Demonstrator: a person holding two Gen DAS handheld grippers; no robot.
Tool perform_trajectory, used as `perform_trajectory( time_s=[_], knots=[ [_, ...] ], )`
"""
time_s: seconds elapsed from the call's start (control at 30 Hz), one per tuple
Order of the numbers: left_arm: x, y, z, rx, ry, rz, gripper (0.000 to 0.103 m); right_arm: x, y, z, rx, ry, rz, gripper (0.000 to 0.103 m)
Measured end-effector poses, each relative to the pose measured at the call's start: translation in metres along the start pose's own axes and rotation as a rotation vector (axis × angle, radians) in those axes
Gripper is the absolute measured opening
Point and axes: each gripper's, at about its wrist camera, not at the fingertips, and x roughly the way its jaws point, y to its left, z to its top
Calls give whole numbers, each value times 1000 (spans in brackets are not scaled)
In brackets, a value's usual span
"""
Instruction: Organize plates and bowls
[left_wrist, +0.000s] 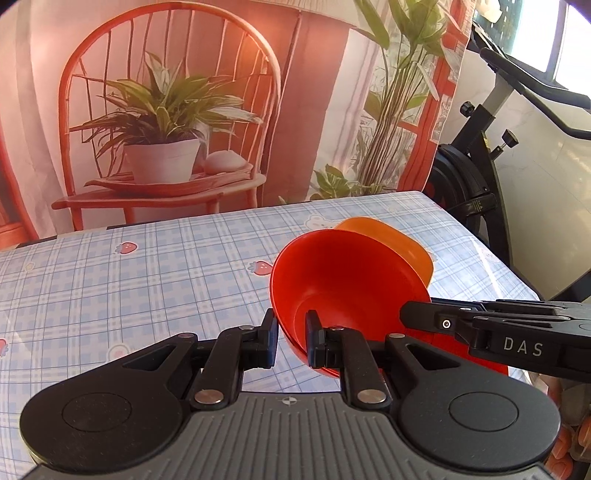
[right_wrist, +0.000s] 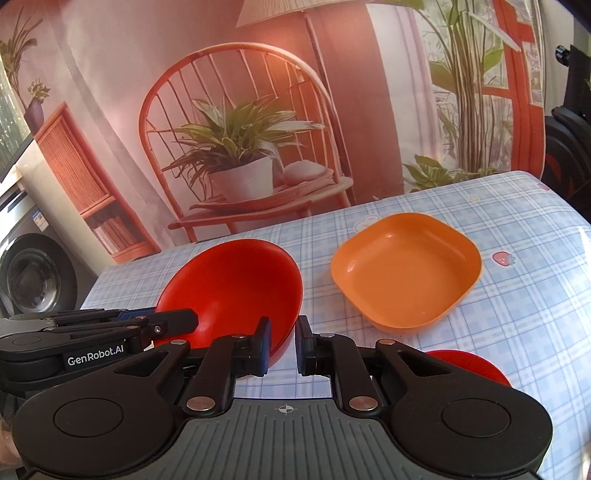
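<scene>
A red bowl (left_wrist: 343, 280) hangs tilted above the checked tablecloth (left_wrist: 147, 280), held at two spots on its rim. My left gripper (left_wrist: 291, 341) is shut on the near rim. My right gripper (left_wrist: 406, 317) comes in from the right and pinches the other side. In the right wrist view the red bowl (right_wrist: 236, 288) sits between the right gripper (right_wrist: 283, 343) fingers, and the left gripper (right_wrist: 192, 319) clamps its left edge. An orange square dish (right_wrist: 402, 269) rests on the table beyond, partly hidden behind the bowl in the left view. Another red dish (right_wrist: 465, 365) peeks out under the right finger.
A printed backdrop (left_wrist: 166, 110) of a chair and plants hangs behind the table's far edge. An exercise bike (left_wrist: 480, 166) stands past the table's right side. A washing machine (right_wrist: 29, 273) is off the left side.
</scene>
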Motion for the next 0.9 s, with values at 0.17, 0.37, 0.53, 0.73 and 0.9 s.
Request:
perform_trajectory(
  time_s=[0.17,0.37,0.53,0.73,0.9],
  knots=[
    [-2,-22,-4,29,13,-30,17,-25,-16,-8,31,-31,-21,13],
    [-2,-47,-9,71,27,-57,18,-48,-38,-21,57,-64,-44,13],
    [1,-66,-13,101,43,-71,18,-58,-55,-31,85,-68,-67,13],
    [6,-83,-17,124,57,-75,18,-67,-72,-39,109,-75,-78,12],
    [12,-97,-21,150,73,-74,18,-70,-82,-44,116,-76,-99,13]
  ],
)
